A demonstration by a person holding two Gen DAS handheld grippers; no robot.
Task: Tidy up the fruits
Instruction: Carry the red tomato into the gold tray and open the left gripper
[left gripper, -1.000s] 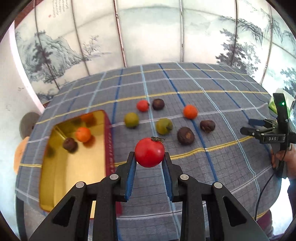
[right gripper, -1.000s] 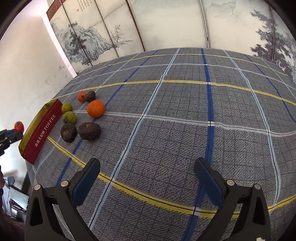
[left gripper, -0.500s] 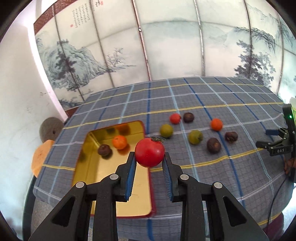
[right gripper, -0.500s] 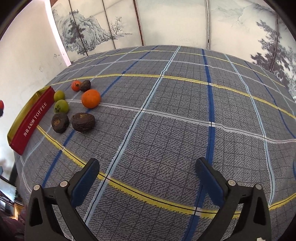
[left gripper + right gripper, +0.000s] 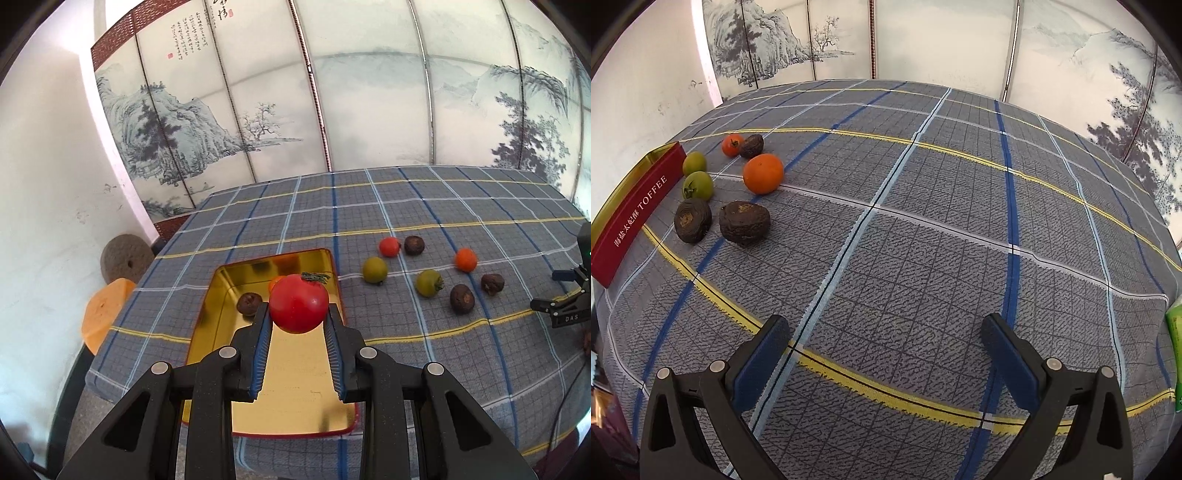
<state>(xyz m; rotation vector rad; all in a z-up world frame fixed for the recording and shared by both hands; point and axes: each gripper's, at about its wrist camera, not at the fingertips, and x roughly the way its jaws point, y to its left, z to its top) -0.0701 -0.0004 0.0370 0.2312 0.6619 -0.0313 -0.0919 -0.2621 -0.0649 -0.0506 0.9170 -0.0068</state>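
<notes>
Left wrist view shows the left gripper [image 5: 298, 314] clamped on a red tomato [image 5: 298, 308], its pads pressing both sides, with the fruit held up in the air over the gold tin [image 5: 295, 384]. The step in hand looks like the carry-and-drop: one fruit is being brought to the tin. The next move probably calls for lowering the tomato toward a bare part of the tin floor, clear of what already lies there, and only then parting the jaws, since a round fruit let go from height could roll or bounce against the rim.

The tin is open, gold inside with a red outer wall [image 5: 631, 206] marked TOFFEE. Inside it lie a brown fruit [image 5: 249, 302] and an orange one [image 5: 276, 283], mostly hidden behind the tomato; dim patches at the far wall seem to be reflections.

On the checked cloth [image 5: 923, 221] beside the tin seven fruits are left: two green [image 5: 698, 185], two orange-red [image 5: 763, 173] and three brown [image 5: 745, 223], grouped near the tin's long side.

Right wrist view shows the right gripper [image 5: 886, 354] with jaws wide apart and nothing between them, held above bare cloth, well apart from the fruits.
</notes>
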